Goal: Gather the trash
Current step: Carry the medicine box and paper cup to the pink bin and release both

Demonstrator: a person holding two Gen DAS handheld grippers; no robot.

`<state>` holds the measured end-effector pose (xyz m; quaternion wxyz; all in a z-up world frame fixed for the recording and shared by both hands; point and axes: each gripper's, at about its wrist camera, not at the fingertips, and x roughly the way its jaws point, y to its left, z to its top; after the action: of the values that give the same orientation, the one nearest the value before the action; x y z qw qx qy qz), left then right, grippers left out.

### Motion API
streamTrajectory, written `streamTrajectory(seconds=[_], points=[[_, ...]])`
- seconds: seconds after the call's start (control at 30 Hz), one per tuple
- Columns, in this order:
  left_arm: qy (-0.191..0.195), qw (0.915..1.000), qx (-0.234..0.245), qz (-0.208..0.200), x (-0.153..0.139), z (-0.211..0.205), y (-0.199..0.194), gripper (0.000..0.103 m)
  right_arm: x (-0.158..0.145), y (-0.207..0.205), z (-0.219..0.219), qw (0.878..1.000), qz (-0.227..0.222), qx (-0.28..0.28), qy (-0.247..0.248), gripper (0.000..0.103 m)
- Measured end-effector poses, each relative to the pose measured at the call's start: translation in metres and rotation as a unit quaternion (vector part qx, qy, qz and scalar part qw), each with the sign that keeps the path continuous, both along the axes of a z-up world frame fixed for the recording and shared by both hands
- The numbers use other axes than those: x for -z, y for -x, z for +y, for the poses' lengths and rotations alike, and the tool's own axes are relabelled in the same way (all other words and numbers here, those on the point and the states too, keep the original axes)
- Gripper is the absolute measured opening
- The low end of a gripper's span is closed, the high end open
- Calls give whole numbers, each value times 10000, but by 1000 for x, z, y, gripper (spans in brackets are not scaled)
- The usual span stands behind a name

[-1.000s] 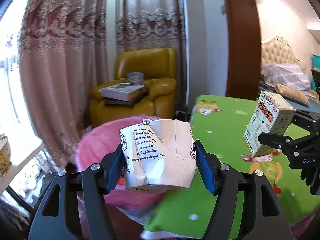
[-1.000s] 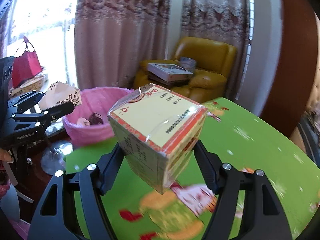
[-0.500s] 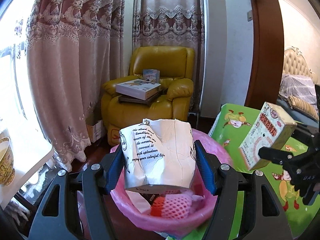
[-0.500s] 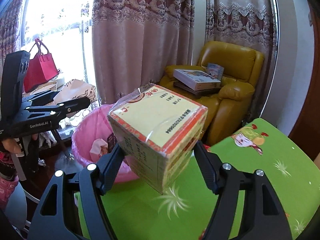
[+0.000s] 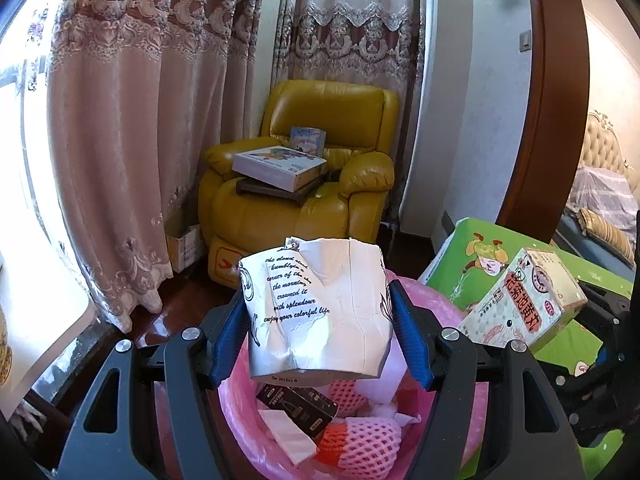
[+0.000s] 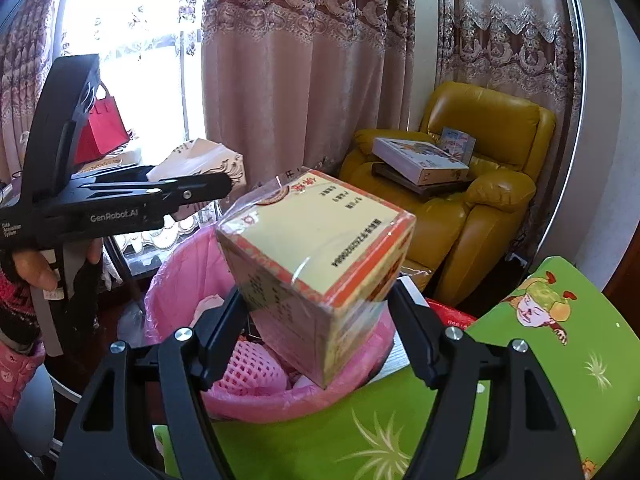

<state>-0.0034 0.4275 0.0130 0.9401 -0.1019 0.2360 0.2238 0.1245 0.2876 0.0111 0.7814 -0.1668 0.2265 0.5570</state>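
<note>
Home: armchair (image 5: 304, 184), lace curtains (image 5: 132, 120)

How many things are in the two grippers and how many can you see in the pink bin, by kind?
Crumpled white paper bag, in left gripper: 1
Cardboard box, in right gripper: 1
Foam fruit nets in the pink bin: 2
Black box in bin: 1
White card in bin: 1
Total: 6
</note>
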Motion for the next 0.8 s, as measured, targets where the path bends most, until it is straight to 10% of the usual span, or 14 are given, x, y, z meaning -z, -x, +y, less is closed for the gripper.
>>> streamTrajectory(seconds=[0.23,0.3,0.4,0.8], points=[[73,10000,13,31,3,9,-6,64,4,0,9,9999,74,-105,-62,69],[93,9999,66,39,2,11,-9,65,4,2,14,9996,98,-237,-102,83],[-13,10000,-47,-52,-5,13,-7,93,3,5,13,9994,75,-293,-155,90],[-1077,9927,-514,-146,-41,-24,47,97,-49,26,-70,9966,-328,80,-748,94]])
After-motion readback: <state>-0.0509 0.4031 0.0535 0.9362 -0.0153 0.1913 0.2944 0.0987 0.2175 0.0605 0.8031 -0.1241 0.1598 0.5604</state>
